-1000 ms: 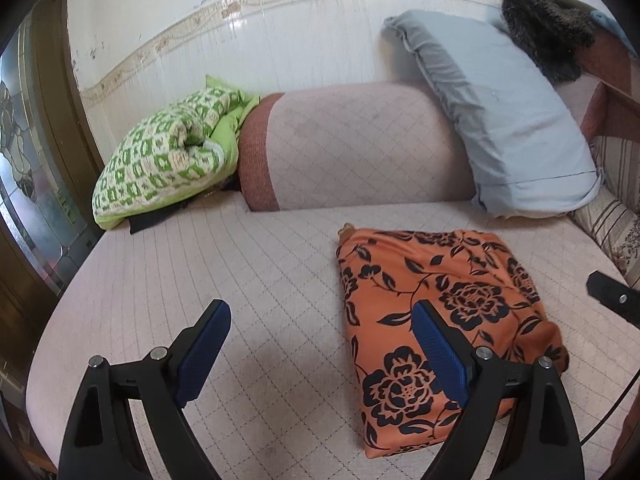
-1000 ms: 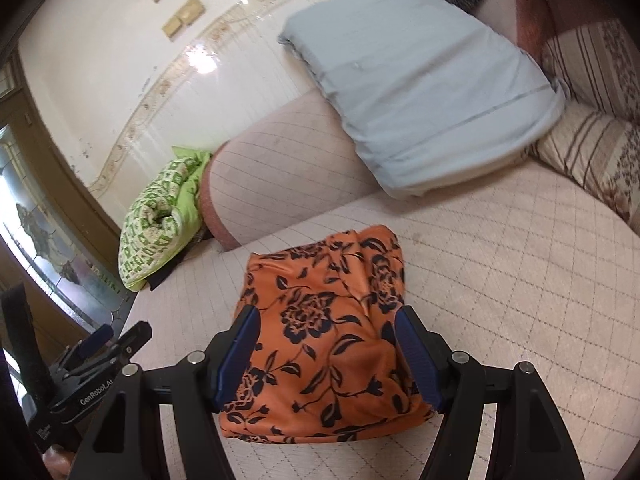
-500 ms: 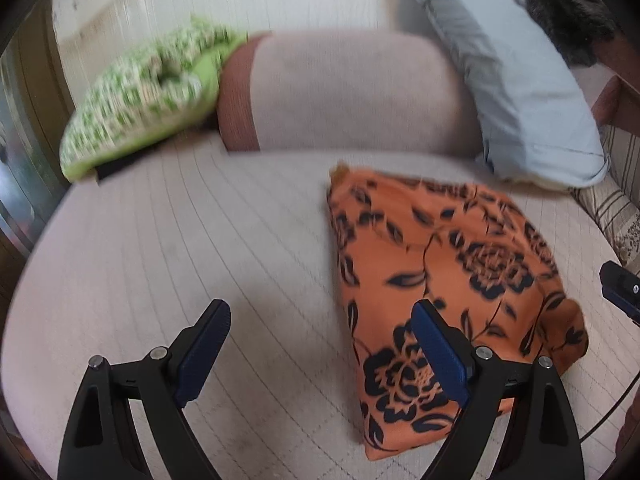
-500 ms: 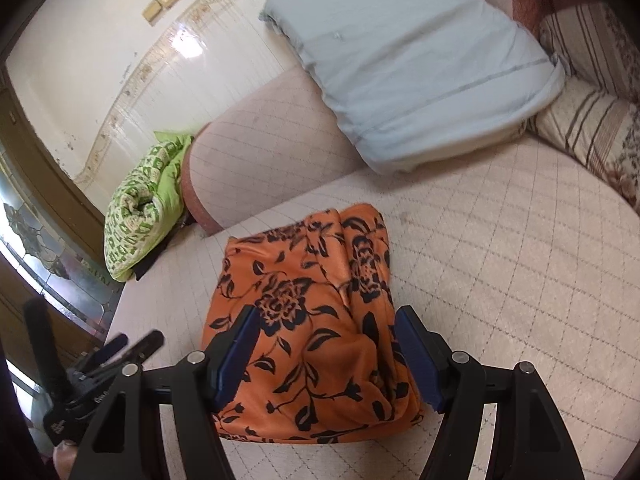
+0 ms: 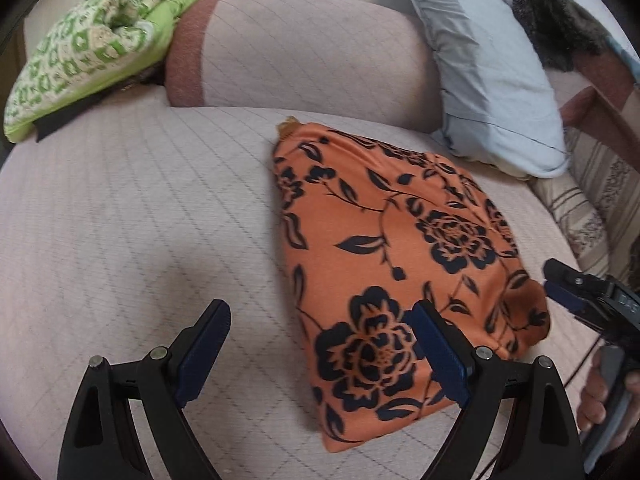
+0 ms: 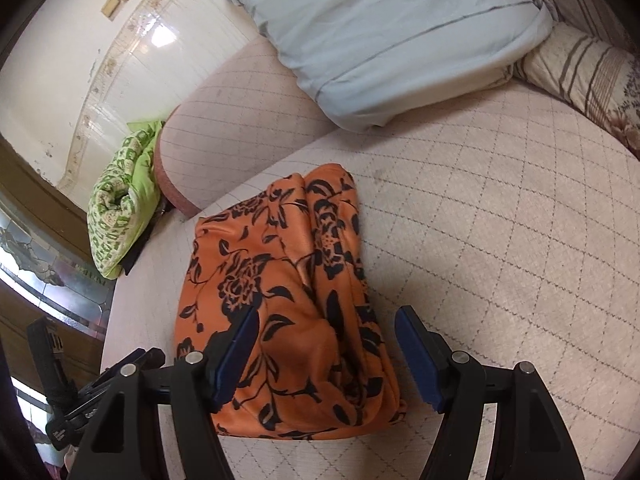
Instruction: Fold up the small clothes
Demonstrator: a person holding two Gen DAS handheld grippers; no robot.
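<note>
Both tongs released, nothing gripped; left gripper [image 5: 320, 354] spread wide over the near left edge of the orange floral garment [image 5: 384, 264], one pad over bare quilted cover [image 5: 132, 216], the other over cloth; my guess is that straddles the hem for a pinch; right gripper [image 6: 326, 354] hangs above the bunched near right end, jaws either side of the ridge; garment lies mid-bed, already roughly doubled, clear of the grey pillow [image 6: 384, 36]; looks like a corner grab on each side next.
</note>
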